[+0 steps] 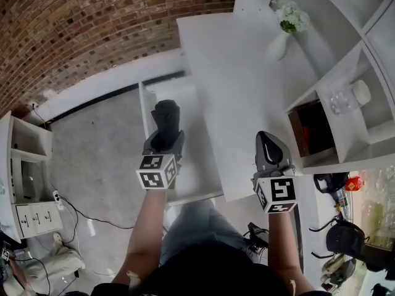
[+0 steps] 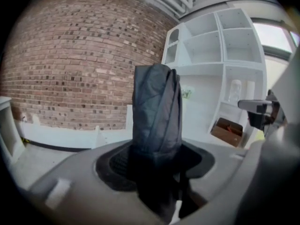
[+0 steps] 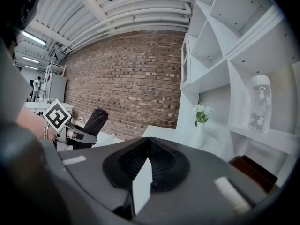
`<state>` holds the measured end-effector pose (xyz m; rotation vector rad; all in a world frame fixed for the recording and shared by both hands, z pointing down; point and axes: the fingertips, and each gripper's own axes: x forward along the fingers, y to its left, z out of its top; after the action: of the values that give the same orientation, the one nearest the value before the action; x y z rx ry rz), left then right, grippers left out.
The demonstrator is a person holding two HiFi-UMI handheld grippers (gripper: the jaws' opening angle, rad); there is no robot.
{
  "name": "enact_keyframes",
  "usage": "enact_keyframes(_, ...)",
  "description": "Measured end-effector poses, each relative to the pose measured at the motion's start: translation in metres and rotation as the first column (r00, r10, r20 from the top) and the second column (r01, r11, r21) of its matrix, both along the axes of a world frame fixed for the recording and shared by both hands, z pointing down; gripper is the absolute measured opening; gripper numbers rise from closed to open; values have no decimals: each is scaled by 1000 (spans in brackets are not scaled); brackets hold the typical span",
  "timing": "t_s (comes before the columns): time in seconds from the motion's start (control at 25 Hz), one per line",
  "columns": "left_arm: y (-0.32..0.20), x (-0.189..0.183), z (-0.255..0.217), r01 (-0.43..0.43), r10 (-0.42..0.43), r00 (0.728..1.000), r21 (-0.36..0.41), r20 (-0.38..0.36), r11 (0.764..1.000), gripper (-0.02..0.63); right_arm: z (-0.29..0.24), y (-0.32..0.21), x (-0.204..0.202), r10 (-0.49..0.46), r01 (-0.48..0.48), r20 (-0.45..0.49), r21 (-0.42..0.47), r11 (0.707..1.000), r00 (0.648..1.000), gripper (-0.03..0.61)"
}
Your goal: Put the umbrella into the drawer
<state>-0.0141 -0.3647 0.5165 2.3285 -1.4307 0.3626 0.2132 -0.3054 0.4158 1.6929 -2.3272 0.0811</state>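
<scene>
A folded black umbrella [image 1: 166, 117] sticks out forward from my left gripper [image 1: 163, 142], which is shut on its lower end. In the head view it hangs over the open white drawer [image 1: 196, 196] at the desk's left side. The left gripper view shows the umbrella [image 2: 156, 111] upright between the jaws of the left gripper [image 2: 157, 168]. My right gripper [image 1: 266, 142] is over the desk's near edge, shut with nothing in it. In the right gripper view the jaws of the right gripper [image 3: 149, 150] meet, and the umbrella [image 3: 93, 123] shows far left.
The white desk top [image 1: 241, 73] carries a vase of white flowers [image 1: 285, 29]. White shelves at right hold a clear bottle [image 1: 349, 97] and a brown box [image 1: 311, 128]. A brick wall runs behind. A low white cabinet [image 1: 28, 184] and cables lie on the floor at left.
</scene>
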Motion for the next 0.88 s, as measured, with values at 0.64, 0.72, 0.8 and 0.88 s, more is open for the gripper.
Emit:
enact_keyframes(0.64,-57,-1,137,60,-110,990,-438,-91,897,244,39,-26,-15,32,-36,-41,-125,991,999,3)
enact_keyframes(0.72,-63,0,152,64,-117,990,-472,-83,879,244,44,-29,-18,28,-34,-48,-135,990,998,3)
enact_keyframes(0.8,-65,1,166,69,-127,989,-508,-81,859,244,49,-31,-20,28,-35,-50,-148,988,998,3)
enact_keyframes(0.88,-67,1,179,77,-144,986,-545,-82,835,244,54,-33,-21,27,-36,-54,-162,986,998,3)
